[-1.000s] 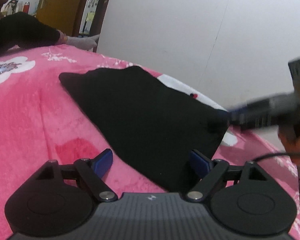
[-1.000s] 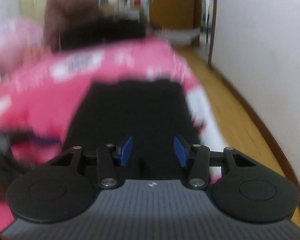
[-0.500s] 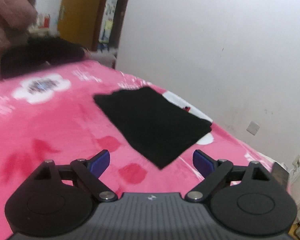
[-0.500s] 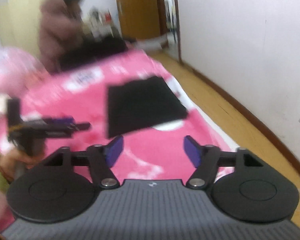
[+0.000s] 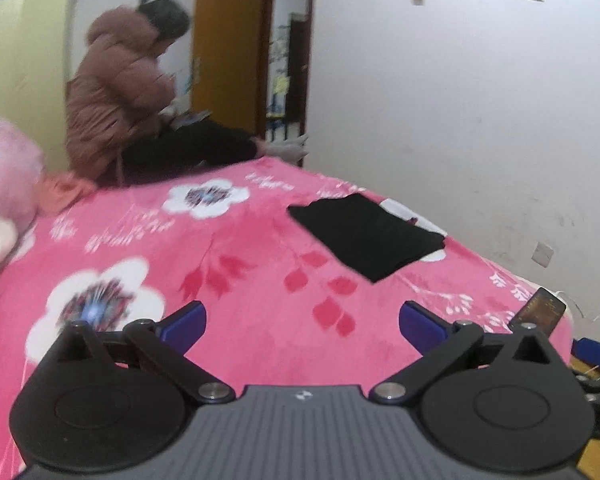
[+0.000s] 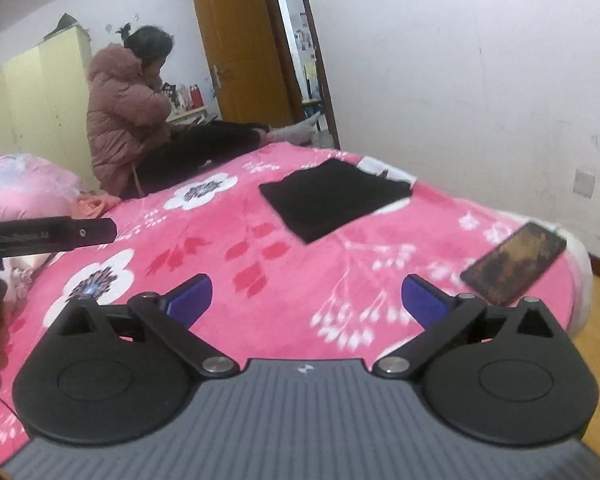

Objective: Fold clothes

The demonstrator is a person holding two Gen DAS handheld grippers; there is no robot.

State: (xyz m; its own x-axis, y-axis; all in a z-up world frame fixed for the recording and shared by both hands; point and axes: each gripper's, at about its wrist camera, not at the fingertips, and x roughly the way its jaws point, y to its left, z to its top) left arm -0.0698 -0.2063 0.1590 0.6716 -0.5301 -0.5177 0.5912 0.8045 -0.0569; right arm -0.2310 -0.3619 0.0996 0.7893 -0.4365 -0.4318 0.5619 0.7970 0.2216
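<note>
A black garment (image 5: 367, 235) (image 6: 334, 196) lies folded flat in a rectangle on the far right part of the pink flowered blanket (image 5: 236, 280) (image 6: 260, 272). My left gripper (image 5: 302, 326) hangs well back from it, jaws opening wide, nothing between its blue pads. My right gripper (image 6: 305, 299) is likewise far back from the garment, jaws opening wide and holding nothing. The left gripper's black body (image 6: 48, 234) shows at the left edge of the right wrist view.
A phone (image 6: 514, 264) (image 5: 538, 312) lies near the bed's right corner. A person in a brown padded coat (image 5: 116, 108) (image 6: 128, 120) sits at the far end of the bed. Pink bedding (image 5: 4, 176) is piled at the left. A white wall and wooden floor (image 6: 596, 352) lie right.
Both grippers have pulled back and up from the black garment, which now lies alone on the blanket. Both sets of jaws have spread wider, the right one much more.
</note>
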